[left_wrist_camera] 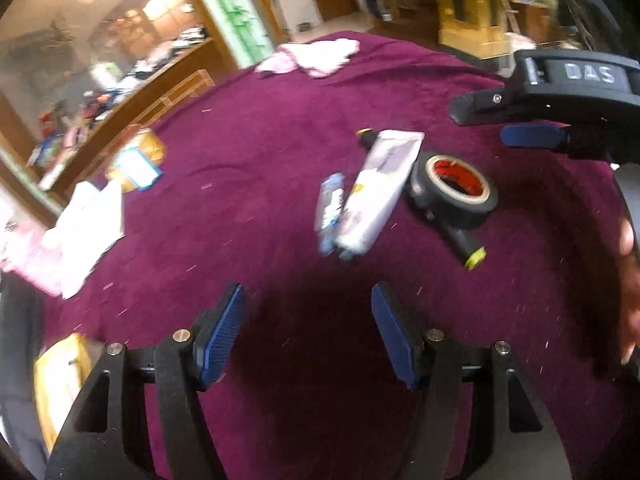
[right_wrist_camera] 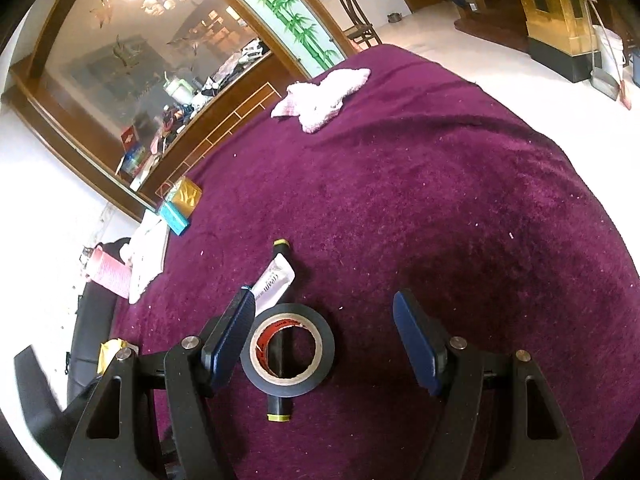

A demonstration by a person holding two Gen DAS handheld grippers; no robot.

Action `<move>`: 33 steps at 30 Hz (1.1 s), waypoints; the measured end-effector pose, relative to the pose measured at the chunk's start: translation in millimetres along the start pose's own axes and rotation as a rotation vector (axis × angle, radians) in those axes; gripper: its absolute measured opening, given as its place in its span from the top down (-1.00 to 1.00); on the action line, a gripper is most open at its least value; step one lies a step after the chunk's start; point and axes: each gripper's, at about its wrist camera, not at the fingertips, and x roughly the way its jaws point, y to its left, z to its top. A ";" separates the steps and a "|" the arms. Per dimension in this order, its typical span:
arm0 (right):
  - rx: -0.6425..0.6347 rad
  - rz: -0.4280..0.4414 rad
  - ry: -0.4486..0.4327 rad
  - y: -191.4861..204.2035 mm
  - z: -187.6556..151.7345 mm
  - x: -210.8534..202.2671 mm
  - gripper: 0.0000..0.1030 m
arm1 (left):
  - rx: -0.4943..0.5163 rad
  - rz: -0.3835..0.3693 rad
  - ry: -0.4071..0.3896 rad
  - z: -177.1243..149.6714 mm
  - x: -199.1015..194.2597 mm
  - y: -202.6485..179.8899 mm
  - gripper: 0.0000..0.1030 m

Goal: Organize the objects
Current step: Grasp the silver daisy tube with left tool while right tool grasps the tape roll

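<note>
A black tape roll (left_wrist_camera: 456,190) with a red core lies on the purple cloth, on top of a black marker (left_wrist_camera: 466,246) with yellow ends. Beside it lie a white cream tube (left_wrist_camera: 380,188) and a small blue packet (left_wrist_camera: 330,204). My left gripper (left_wrist_camera: 308,292) is open over bare cloth, short of these things. My right gripper (left_wrist_camera: 492,124) hovers open above the tape. In the right wrist view the tape roll (right_wrist_camera: 287,350) shows between the open fingers of the right gripper (right_wrist_camera: 324,300), close to the left pad (right_wrist_camera: 232,332), with the marker (right_wrist_camera: 280,408) under it and the tube (right_wrist_camera: 274,280) beyond.
The purple cloth (right_wrist_camera: 440,200) covers a wide table. A pink and white cloth (right_wrist_camera: 320,100) lies at its far edge. A gold and teal box (right_wrist_camera: 180,204), white papers (right_wrist_camera: 146,256) and a pink roll (right_wrist_camera: 110,274) sit along the left edge. A hand (left_wrist_camera: 628,280) shows at right.
</note>
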 end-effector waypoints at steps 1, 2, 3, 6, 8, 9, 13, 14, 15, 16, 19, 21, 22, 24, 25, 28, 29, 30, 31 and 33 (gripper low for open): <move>-0.001 -0.001 -0.006 -0.5 0.5 -1.3 -0.29 | 0.004 -0.027 -0.002 2.7 4.4 -0.2 -0.24; -0.003 -0.003 -0.014 -0.4 0.7 -3.1 -0.30 | 0.007 -0.065 -0.004 6.1 9.1 0.0 -0.24; -0.006 -0.003 -0.015 -0.4 1.1 -3.6 -0.32 | 0.010 -0.094 -0.005 8.8 12.4 0.4 -0.24; -0.008 -0.003 -0.014 0.2 1.5 -4.1 -0.34 | 0.025 -0.153 0.000 18.6 23.0 1.5 -0.24; -0.007 0.001 -0.011 -0.1 2.1 -3.6 -0.34 | 0.034 -0.164 0.003 26.8 28.9 3.6 -0.24; -0.007 0.001 -0.011 -0.3 2.4 -3.5 -0.34 | 0.038 -0.174 0.002 30.0 30.2 3.9 -0.24; 0.001 -0.001 -0.012 -1.1 2.5 -3.6 -0.34 | 0.091 -0.208 0.014 41.4 37.5 -5.0 -0.20; 0.003 -0.002 -0.011 -1.6 2.7 -3.3 -0.34 | 0.108 -0.214 0.015 43.5 38.5 -8.1 -0.11; 0.004 -0.003 -0.011 -2.0 2.7 -3.1 -0.34 | 0.119 -0.221 0.015 45.9 38.7 -10.3 -0.05; 0.005 -0.004 -0.011 -2.3 2.8 -2.9 -0.34 | 0.129 -0.232 0.023 48.8 38.4 -12.9 0.07; 0.005 -0.007 -0.009 -2.6 3.0 -1.9 -0.34 | 0.163 -0.208 0.024 50.4 37.0 -15.9 0.36; 0.007 -0.006 -0.002 -3.4 2.9 -0.7 -0.34 | 0.161 -0.213 0.027 48.1 35.0 -12.1 0.46; 0.009 -0.005 0.001 -3.9 2.9 0.1 -0.34 | 0.145 -0.235 0.036 46.0 33.0 -7.5 0.46; 0.009 -0.008 0.009 -4.5 2.4 1.8 -0.34 | 0.127 -0.258 0.047 41.8 30.6 -1.4 0.47; 0.010 -0.009 0.011 -4.8 2.1 2.4 -0.34 | 0.120 -0.265 0.050 37.6 28.3 1.6 0.47; 0.009 -0.011 0.016 -5.4 1.1 3.9 -0.34 | 0.087 -0.260 0.051 20.1 18.6 13.8 0.47; 0.007 -0.011 0.016 -5.1 0.9 4.1 -0.34 | 0.070 -0.264 0.047 16.0 15.6 18.4 0.47; 0.004 -0.010 0.015 -4.4 0.5 4.0 -0.34 | 0.049 -0.268 0.041 11.0 11.1 23.6 0.47; 0.001 -0.007 0.014 -3.9 0.1 3.9 -0.34 | 0.028 -0.268 0.034 5.5 6.0 29.3 0.47; -0.014 0.002 0.013 -1.4 -1.2 4.1 -0.34 | -0.011 -0.260 0.016 -5.5 -4.9 39.3 0.47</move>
